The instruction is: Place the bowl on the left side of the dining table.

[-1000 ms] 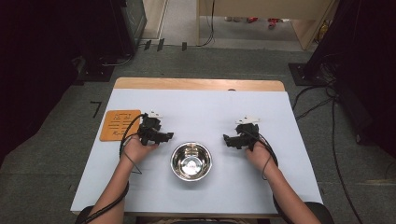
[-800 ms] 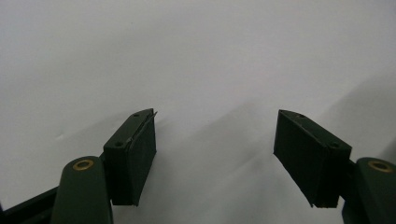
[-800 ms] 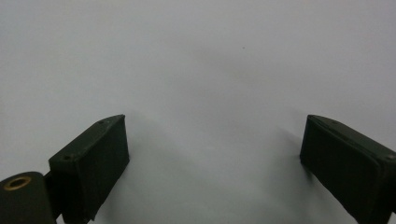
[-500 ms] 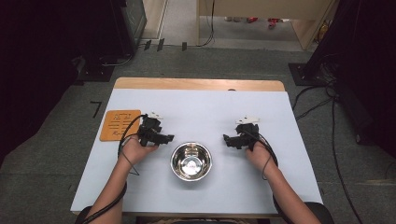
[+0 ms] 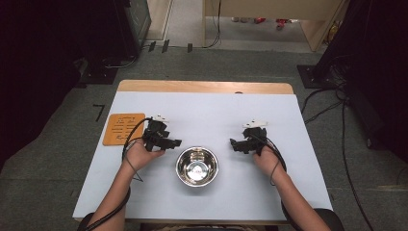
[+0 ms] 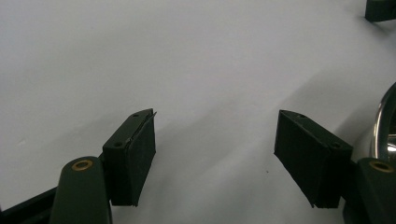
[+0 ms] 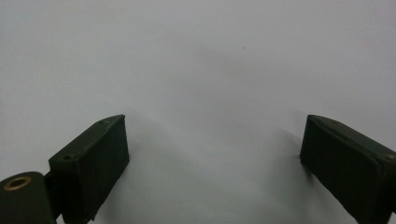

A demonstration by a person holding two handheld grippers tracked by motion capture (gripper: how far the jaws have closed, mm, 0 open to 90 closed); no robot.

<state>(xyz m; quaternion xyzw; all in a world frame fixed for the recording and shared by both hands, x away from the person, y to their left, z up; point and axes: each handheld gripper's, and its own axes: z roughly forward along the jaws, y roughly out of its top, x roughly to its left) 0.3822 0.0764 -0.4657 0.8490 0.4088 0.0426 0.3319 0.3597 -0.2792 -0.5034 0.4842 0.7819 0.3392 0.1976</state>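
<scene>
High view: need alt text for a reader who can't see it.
A person holds the left gripper and the right gripper either side of a steel bowl, both with open jaws pointing inward at it, on a pale blue table. An orange mat lies at the table's left edge.

Lighting: overhead and even on the pale blue-white rectangular tabletop (image 5: 211, 110), which reads bright in the high view; surrounding grey floor dimmer, both side margins falling to near black.
Glare: small specular highlights inside the round polished steel bowl (image 5: 197, 166); its rim (image 6: 385, 126) gleams at the right edge of the left gripper view.
Shadows: soft and diffuse, spreading on the table beyond the black jaws in both gripper views.
Sharpness: high view soft, low in detail; gripper views slightly hazy, surface featureless.
Distortion: the table's side edges converge with distance.
</scene>
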